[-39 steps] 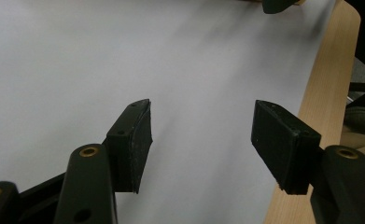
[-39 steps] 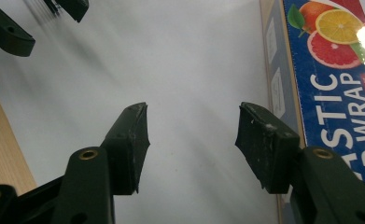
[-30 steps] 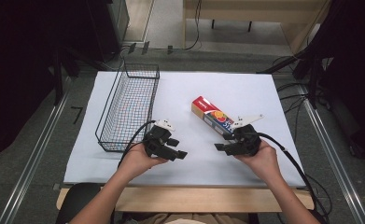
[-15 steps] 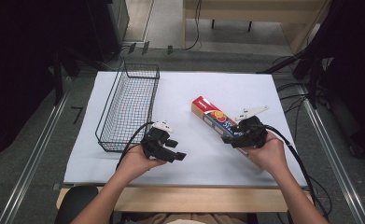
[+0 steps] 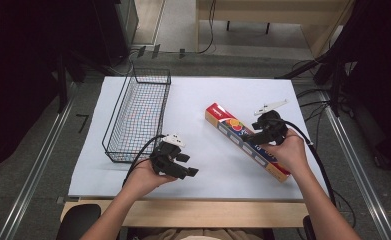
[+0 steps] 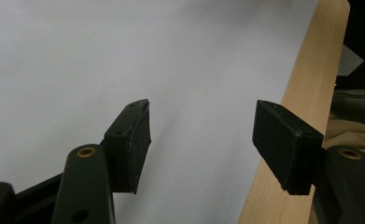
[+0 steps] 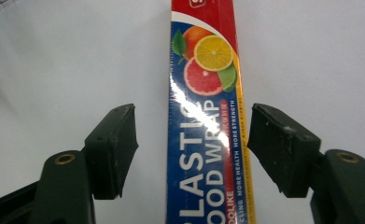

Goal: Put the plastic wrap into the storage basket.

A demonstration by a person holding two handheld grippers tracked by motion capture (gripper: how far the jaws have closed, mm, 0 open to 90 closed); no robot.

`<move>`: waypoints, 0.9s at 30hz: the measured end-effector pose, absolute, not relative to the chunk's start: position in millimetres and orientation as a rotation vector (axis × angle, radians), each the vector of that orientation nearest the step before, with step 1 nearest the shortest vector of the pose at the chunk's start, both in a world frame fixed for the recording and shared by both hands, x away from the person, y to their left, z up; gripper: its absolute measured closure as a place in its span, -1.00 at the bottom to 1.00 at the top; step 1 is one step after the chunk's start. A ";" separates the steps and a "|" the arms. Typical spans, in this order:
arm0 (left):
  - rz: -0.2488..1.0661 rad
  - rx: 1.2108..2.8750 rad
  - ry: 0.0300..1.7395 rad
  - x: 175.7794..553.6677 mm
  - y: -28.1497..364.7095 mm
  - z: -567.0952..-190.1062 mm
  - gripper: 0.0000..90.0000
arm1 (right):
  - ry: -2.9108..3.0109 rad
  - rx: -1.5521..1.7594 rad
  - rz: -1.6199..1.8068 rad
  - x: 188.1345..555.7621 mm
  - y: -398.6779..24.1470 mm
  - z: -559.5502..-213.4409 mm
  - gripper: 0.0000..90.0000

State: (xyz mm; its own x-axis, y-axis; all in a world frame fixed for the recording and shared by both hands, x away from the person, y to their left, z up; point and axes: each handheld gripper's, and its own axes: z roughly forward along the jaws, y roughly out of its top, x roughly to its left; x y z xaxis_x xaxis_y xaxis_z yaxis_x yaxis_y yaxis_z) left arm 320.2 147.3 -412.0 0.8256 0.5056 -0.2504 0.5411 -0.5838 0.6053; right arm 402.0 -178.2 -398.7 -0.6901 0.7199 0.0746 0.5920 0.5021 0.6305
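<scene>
A long box of plastic food wrap [image 5: 245, 141], red and blue with citrus fruit printed on it, lies aslant on the white table [image 5: 208, 95]. My right gripper [image 5: 254, 134] hangs over the box's middle, open, its jaws standing either side of the box [image 7: 203, 121] without touching it. My left gripper [image 5: 187, 168] is held low near the table's front edge, open, with bare white surface between its fingers [image 6: 129, 140].
A black wire basket [image 5: 139, 112] stands on the left part of the table, just beyond the left hand. The wooden front edge [image 6: 294, 107] runs close beside the left gripper. Cables [image 5: 313, 155] trail from both grippers.
The right hand has moved forward and a little right, bringing its open gripper from the table in front of the box to over the box's middle. The left hand has stayed put.
</scene>
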 end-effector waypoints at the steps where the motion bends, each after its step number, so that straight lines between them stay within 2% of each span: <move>1: -0.070 2.303 0.764 320.1 147.1 -412.2 -0.16 | 2.554 1.127 0.945 405.9 -178.2 -401.2 -0.31; 4: -0.074 2.302 0.768 320.7 147.3 -413.0 -0.16 | 2.567 1.153 0.888 417.1 -177.4 -410.9 -0.32; 5: -0.074 2.300 0.768 320.8 147.4 -413.3 -0.17 | 2.578 1.164 0.851 420.7 -177.0 -415.3 -0.38; 7: -0.066 2.303 0.768 321.0 147.8 -413.3 -0.17 | 2.577 1.206 0.916 423.9 -179.6 -419.0 -0.32; 10: -0.064 2.296 0.774 321.5 148.8 -413.2 -0.17 | 2.585 1.234 0.984 425.0 -185.1 -423.2 -0.33; 20: -0.062 2.308 0.752 321.9 145.9 -411.6 -0.18 | 2.650 1.214 0.808 409.6 -187.7 -445.5 -0.37; 27: -0.062 2.321 0.744 322.7 142.3 -413.1 -0.18 | 2.661 1.197 0.755 404.1 -188.5 -448.7 -0.29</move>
